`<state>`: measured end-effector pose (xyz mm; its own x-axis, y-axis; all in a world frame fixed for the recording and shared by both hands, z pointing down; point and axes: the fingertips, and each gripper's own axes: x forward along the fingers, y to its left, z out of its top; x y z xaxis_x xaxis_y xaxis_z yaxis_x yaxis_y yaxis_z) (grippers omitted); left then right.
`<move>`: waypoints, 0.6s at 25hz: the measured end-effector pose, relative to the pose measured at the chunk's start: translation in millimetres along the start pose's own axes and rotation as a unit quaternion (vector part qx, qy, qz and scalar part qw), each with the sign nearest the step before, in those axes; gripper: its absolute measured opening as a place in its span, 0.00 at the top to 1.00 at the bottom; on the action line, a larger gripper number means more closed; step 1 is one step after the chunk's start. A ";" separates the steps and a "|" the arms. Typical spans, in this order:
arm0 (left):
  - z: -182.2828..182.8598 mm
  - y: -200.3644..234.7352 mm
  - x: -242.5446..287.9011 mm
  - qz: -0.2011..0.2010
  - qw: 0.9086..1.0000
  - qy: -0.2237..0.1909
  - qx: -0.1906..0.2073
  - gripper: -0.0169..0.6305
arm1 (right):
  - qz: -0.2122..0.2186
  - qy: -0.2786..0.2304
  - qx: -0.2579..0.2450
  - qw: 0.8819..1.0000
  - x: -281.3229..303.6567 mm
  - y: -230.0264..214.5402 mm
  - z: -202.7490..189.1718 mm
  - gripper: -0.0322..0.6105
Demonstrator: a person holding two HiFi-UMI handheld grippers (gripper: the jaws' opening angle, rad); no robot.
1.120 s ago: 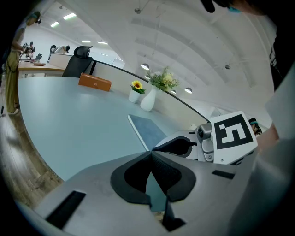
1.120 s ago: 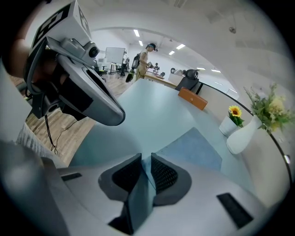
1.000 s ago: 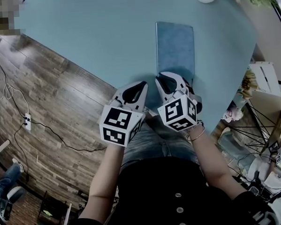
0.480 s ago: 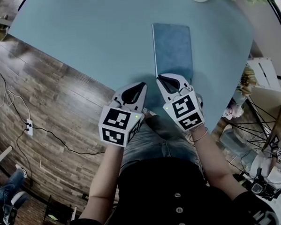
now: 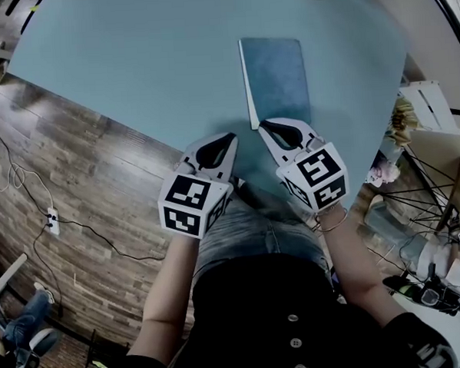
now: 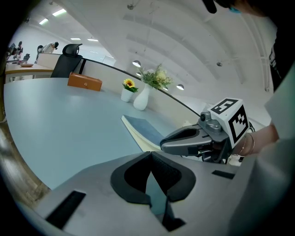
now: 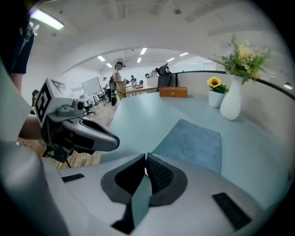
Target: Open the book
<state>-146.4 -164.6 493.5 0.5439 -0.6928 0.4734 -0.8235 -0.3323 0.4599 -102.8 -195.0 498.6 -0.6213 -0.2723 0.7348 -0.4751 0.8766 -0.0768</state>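
Thin blue book (image 5: 274,81) lies closed on the counter (image 5: 132,69). My left gripper (image 5: 226,138) and right gripper (image 5: 268,126) are pinched together, holding nothing. The book looks light (may slide); I'd lift the cover at its pale left edge.

A thin rectangular blue-grey book (image 5: 276,78) lies closed and flat on the pale blue desk (image 5: 131,61). It is close to the desk's near edge and toward its right edge, with cream page edges along its left long side.

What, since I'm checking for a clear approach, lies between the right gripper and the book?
Nothing. In the head view the tip of the right gripper almost meets the near edge of the book, with only bare table there.
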 end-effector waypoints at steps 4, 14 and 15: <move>7.1 -6.4 1.1 0.001 1.000 -0.002 0.003 0.95 | 0.014 -0.013 0.024 1.000 -8.6 -2.6 4.8 0.93; 17.2 -28.8 4.2 0.011 1.000 -0.023 0.006 0.95 | 0.030 -0.045 0.061 0.997 -28.9 -10.8 12.0 0.93; 18.2 -30.3 4.4 0.013 1.000 -0.024 0.007 0.95 | 0.030 -0.048 0.062 0.996 -31.6 -11.9 12.9 0.93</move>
<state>-122.1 -169.3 468.0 0.5141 -0.7316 0.4477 -0.8398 -0.3229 0.4365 -85.6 -201.9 467.6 -0.7057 -0.2625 0.6581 -0.5041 0.8388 -0.2059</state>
